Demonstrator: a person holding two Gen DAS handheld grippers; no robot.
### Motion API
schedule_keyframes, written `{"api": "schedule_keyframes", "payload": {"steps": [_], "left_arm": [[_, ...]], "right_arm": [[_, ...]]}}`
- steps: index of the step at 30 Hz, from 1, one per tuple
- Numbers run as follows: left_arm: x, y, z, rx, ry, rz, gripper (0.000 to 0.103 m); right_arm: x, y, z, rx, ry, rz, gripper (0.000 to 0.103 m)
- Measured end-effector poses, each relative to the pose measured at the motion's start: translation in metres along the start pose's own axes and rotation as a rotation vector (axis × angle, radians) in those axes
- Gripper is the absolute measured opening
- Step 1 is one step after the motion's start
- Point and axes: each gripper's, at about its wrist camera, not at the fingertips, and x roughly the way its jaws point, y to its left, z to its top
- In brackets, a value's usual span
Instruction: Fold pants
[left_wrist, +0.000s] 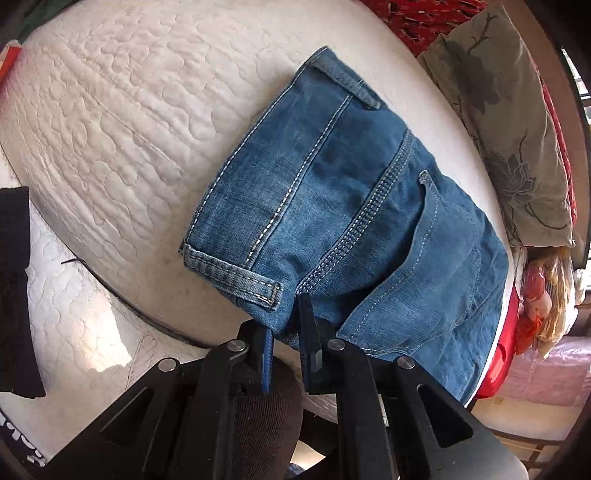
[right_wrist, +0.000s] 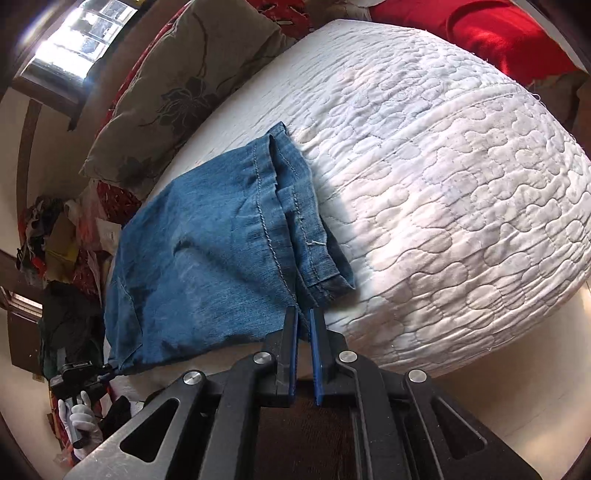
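Left wrist view: folded jeans (left_wrist: 354, 206) are seen lying on a white quilted mattress (left_wrist: 110, 129).
Left gripper (left_wrist: 290, 325): fingers are nearly together, pinched on the waistband corner beside a belt loop (left_wrist: 236, 275).
Right gripper (right_wrist: 303, 325): fingers are set narrowly apart at the hem edge (whether they pinch it cannot be told).
Surroundings: a grey flowered pillow (right_wrist: 177, 77) is seen just beyond the jeans.

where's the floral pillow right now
The floral pillow lies at the mattress's far edge, right in the left wrist view, upper left in the right wrist view, just beyond the jeans.
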Motion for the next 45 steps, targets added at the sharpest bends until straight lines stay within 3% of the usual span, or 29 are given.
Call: {"api": "schedule_keyframes", "payload": {"steps": [4, 7, 11, 12, 13, 15, 19, 24, 27, 30, 32, 35, 37, 40, 41, 43, 45], "left_arm": [[-0.020, -0.004, -0.007, 0.108, -0.002, -0.038, 0.016], [-0.048, 0.001, -0.018, 0.204, 0.002, -0.089, 0.017], [-0.087, 0.007, -0.006, 0.224, -0.082, -0.129, 0.018], [-0.093, 0.006, 0.004, 0.214, -0.107, -0.125, 0.025], [-0.094, 0.001, 0.020, 0.199, -0.127, -0.120, 0.046], [-0.088, -0.005, 0.053, 0.162, -0.165, -0.100, 0.071], [-0.049, -0.012, 0.114, 0.084, -0.100, -0.088, 0.071], [-0.002, -0.014, 0.154, -0.015, -0.017, -0.046, 0.071], [0.013, -0.014, 0.160, -0.038, 0.021, -0.064, 0.071], [0.018, -0.031, 0.155, 0.006, 0.023, -0.081, 0.075], [0.016, -0.048, 0.149, 0.052, 0.003, -0.055, 0.075], [0.007, -0.069, 0.143, 0.114, -0.043, -0.020, 0.066], [0.008, -0.073, 0.142, 0.126, -0.061, 0.019, 0.059], [0.024, -0.072, 0.146, 0.143, -0.069, 0.118, 0.052], [0.028, -0.070, 0.147, 0.128, -0.065, 0.113, 0.052], [0.026, -0.068, 0.148, 0.110, -0.071, 0.098, 0.052], [0.019, -0.062, 0.144, 0.113, -0.066, 0.085, 0.052]], "right_arm": [[-0.014, -0.011, 0.004, 0.072, -0.026, 0.023, 0.013], [-0.039, -0.011, 0.015, 0.070, -0.090, 0.031, 0.025], [-0.051, -0.005, 0.040, 0.081, -0.142, 0.054, 0.028], [-0.050, 0.000, 0.047, 0.078, -0.146, 0.058, 0.028], [-0.046, 0.005, 0.056, 0.075, -0.145, 0.071, 0.028], [-0.035, 0.017, 0.069, 0.080, -0.138, 0.105, 0.029], [0.001, 0.039, 0.098, 0.115, -0.108, 0.155, 0.034], [0.045, 0.051, 0.127, 0.115, -0.082, 0.097, 0.034], [0.066, 0.052, 0.139, 0.111, -0.064, 0.050, 0.036], [0.083, 0.055, 0.144, 0.090, -0.050, 0.050, 0.037], [0.088, 0.068, 0.146, 0.000, -0.044, 0.052, 0.017], [0.071, 0.085, 0.158, -0.086, -0.096, 0.036, 0.016], [0.051, 0.083, 0.171, -0.080, -0.173, 0.051, 0.016], [0.066, 0.073, 0.182, -0.090, -0.124, -0.032, 0.014], [0.076, 0.068, 0.181, -0.090, -0.099, -0.071, 0.006], [0.091, 0.054, 0.178, -0.058, -0.063, -0.126, 0.005], [0.085, 0.043, 0.176, 0.029, -0.085, -0.071, 0.009]]}}
